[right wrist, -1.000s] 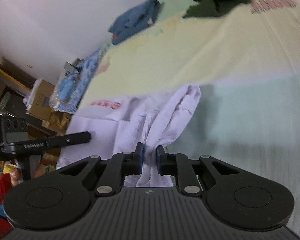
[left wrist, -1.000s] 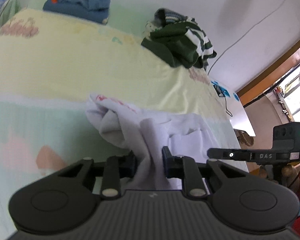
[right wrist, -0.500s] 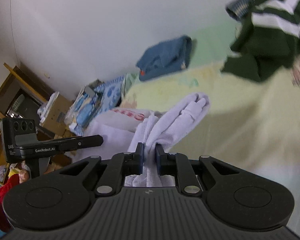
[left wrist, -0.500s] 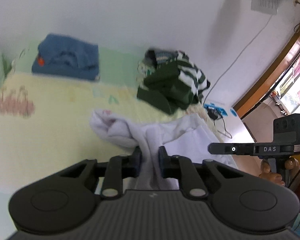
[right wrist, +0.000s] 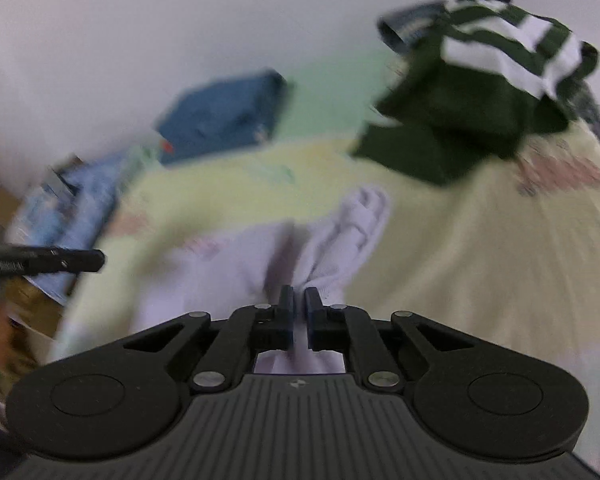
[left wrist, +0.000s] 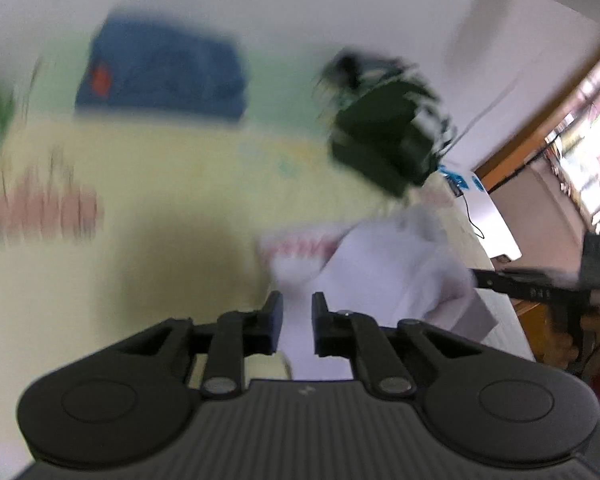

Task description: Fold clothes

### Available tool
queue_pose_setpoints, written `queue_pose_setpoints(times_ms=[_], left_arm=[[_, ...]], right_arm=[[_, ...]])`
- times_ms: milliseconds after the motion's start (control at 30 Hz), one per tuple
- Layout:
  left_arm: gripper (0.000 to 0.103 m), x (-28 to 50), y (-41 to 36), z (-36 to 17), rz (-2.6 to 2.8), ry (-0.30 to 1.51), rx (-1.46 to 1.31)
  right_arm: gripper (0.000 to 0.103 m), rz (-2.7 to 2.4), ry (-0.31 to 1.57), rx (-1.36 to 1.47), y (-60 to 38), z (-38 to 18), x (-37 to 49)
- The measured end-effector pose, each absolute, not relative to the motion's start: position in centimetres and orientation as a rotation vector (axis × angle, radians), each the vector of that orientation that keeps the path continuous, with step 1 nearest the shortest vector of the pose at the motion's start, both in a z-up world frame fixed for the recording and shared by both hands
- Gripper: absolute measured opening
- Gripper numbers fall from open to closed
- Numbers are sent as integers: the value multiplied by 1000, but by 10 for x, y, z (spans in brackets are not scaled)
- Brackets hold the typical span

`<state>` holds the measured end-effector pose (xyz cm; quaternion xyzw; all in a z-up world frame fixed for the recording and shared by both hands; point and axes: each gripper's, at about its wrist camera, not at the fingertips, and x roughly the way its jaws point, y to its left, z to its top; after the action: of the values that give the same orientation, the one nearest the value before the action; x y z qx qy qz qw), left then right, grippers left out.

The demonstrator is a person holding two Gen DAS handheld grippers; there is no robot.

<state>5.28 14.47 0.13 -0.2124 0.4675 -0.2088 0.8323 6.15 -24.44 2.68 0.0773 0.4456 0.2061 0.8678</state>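
A white garment (left wrist: 384, 264) with red print hangs bunched over the pale yellow bed sheet (left wrist: 148, 208). My left gripper (left wrist: 297, 312) is shut on a fold of it, cloth filling the narrow gap between the pads. In the right wrist view the same white garment (right wrist: 332, 248) runs forward from my right gripper (right wrist: 298, 300), which is shut tight on another fold. The other gripper (right wrist: 44, 262) shows at the left edge of that view. Both views are blurred by motion.
A folded blue garment (left wrist: 160, 76) lies at the far side of the bed by the white wall. A dark green and white striped garment (right wrist: 480, 92) is heaped at the far right. Cluttered shelves and blue packets (right wrist: 48, 204) stand left of the bed.
Both grippers have swung forward over the bed with the white garment still held. The garment's bunched end has shifted rightward in the left view, and the far clothes now look closer.
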Motion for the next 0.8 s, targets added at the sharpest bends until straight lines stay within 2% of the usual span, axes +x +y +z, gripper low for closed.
queue_pose_setpoints(times_ms=[100,167,200,233,267,367,400,600,667,700,733,800], left_arm=[[8,48,141,-22,-441,1025,-551],[28,42,135,-26,-428,1023,-550],[51,38,131,-27,-421,1021,-550],[66,35,128,-29,-415,1020,-549],[67,32,125,-30,-408,1019,-549],[67,23,115,-35,-389,1015,-547],[67,19,111,-37,-383,1014,-547],[72,12,91,-31,-332,977,-467],[59,13,83,-25,-325,947,-413],[37,14,80,-22,-328,937,-392],[23,14,77,-20,-340,930,-376],[22,13,70,-14,-373,919,-351]], right_arm=[[17,379,949,224,-267,15,60],[27,338,945,240,-279,13,62],[31,334,932,250,-282,15,63],[32,334,917,260,-286,18,63],[32,335,902,270,-289,21,63],[33,466,875,258,-276,30,65],[37,505,875,229,-268,31,66],[41,648,853,30,-233,22,77],[40,664,883,34,-235,16,88],[24,687,910,67,-239,13,93],[8,709,938,99,-242,11,99],[7,792,930,137,-253,16,98]])
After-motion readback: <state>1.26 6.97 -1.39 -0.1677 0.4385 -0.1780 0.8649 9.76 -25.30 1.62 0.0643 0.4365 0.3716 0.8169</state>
